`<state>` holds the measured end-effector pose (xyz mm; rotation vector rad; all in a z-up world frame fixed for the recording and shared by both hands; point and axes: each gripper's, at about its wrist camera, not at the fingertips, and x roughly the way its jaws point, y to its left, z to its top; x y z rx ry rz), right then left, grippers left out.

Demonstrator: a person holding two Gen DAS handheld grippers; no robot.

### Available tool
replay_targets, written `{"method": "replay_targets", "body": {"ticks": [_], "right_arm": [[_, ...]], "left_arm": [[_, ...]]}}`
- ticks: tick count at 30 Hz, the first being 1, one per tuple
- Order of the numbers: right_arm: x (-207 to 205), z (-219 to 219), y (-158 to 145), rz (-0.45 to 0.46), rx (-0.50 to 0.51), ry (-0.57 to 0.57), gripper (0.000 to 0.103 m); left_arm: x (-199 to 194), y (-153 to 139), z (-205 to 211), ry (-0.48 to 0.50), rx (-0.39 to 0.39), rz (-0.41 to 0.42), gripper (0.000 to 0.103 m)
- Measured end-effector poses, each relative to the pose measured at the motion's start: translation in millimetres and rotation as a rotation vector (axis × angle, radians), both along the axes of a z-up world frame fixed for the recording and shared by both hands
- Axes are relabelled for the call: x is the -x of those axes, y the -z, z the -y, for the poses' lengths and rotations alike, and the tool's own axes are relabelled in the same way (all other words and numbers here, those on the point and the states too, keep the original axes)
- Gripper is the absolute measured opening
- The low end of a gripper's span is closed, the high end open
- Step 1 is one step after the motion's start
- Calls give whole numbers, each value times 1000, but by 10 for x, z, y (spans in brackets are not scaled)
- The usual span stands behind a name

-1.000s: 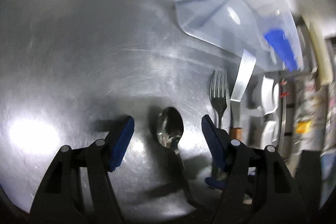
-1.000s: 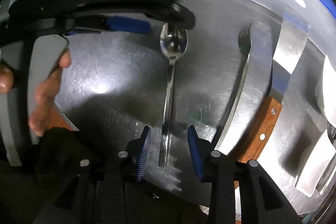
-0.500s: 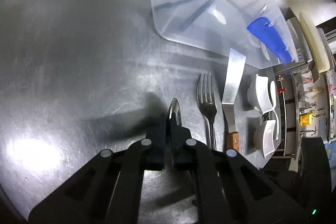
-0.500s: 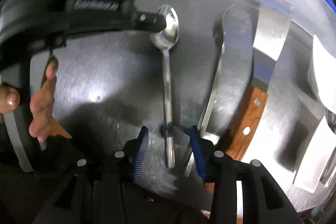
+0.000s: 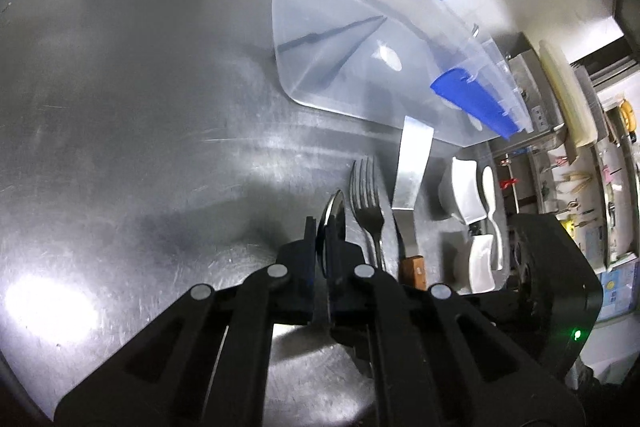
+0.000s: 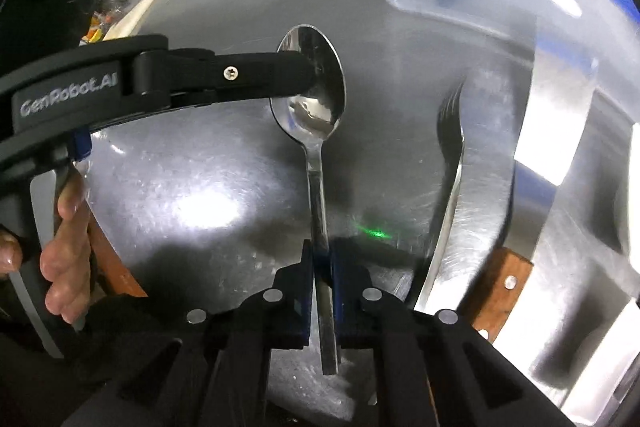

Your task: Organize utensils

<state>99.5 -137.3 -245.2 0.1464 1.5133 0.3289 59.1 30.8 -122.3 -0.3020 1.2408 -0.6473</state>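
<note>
A steel spoon (image 6: 316, 95) is held above the steel table (image 6: 192, 163) by both grippers. My left gripper (image 5: 323, 239) is shut on the spoon's bowl (image 5: 334, 211), which shows edge-on between its jaws. In the right wrist view the left gripper (image 6: 308, 73) comes in from the left onto the bowl. My right gripper (image 6: 320, 267) is shut on the spoon's handle. A fork (image 5: 366, 203) and a wooden-handled spatula (image 5: 412, 179) lie side by side on the table, to the right of the spoon. Both also show in the right wrist view, the fork (image 6: 452, 155) and the spatula (image 6: 548, 131).
A clear plastic bin (image 5: 360, 39) with blue latches stands at the back right of the table (image 5: 120, 107). Small white dishes (image 5: 466, 187) sit beyond the spatula near the table's right edge. Shelves with clutter lie past that edge.
My left gripper closed on the spoon's bowl and lifted it. My right gripper then closed on the handle. The spoon now hangs between both grippers above the table.
</note>
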Motion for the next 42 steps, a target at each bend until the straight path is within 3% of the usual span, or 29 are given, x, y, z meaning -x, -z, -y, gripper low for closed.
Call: {"method": "replay_targets", "body": {"ticks": [2, 4, 8, 11, 13, 15, 17, 21, 26, 30, 32, 33, 34, 36, 38, 39, 40, 41, 42], "right_arm": [[50, -44, -145, 43, -37, -5, 8], [27, 74, -544, 120, -43, -1, 9], [-268, 369, -1231, 284, -27, 18, 9], [-743, 661, -1626, 401, 44, 49, 8], [-1100, 862, -1656, 403, 71, 82, 9], [-1469, 1079, -1521, 350, 69, 129, 9], [-1762, 1262, -1368, 274, 60, 174, 9], [-2053, 1545, -712, 101, -1, 239, 10], [-2269, 1747, -116, -84, -11, 279, 9], [-2333, 1844, 167, -206, 6, 332, 11], [-2326, 1883, 133, -186, -1, 329, 13], [-2282, 1901, 74, -166, -7, 329, 20], [-2228, 1913, -15, -132, -15, 331, 25], [-2045, 1913, -296, -25, -5, 318, 25], [-1694, 1823, -729, 120, 17, 278, 25], [-1501, 1744, -895, 175, 21, 249, 31], [-1201, 1624, -1063, 240, 20, 198, 43], [-1016, 1553, -1139, 275, 17, 159, 48], [-732, 1368, -1163, 294, 30, 91, 52]], "left_arm": [[3, -184, -45, 1, 24, 19, 3], [-23, -519, -54, 12, 65, 73, 3], [-269, -1330, 176, 86, 116, 259, 3], [-680, -1851, 584, 85, 57, 435, 3], [-979, -1985, 858, 92, 15, 477, 3], [-1302, -1976, 1100, 105, -22, 450, 3], [-1662, -1800, 1331, 126, -55, 358, 3], [-2175, -1066, 1711, 165, -221, 167, 3], [-2451, -348, 1836, 167, -295, -31, 3], [-2420, -265, 1975, 207, -337, -43, 3], [-2419, -314, 1932, 196, -338, -40, 3], [-2418, -372, 1893, 181, -337, -17, 3], [-2366, -507, 1824, 164, -325, 32, 3], [-2209, -826, 1701, 132, -283, 133, 3], [-1910, -1247, 1431, 98, -215, 269, 3], [-1786, -1379, 1330, 89, -191, 309, 6], [-1562, -1560, 1144, 80, -157, 370, 17], [-1450, -1633, 1037, 75, -141, 394, 28], [-1308, -1695, 915, 67, -126, 420, 60]]}}
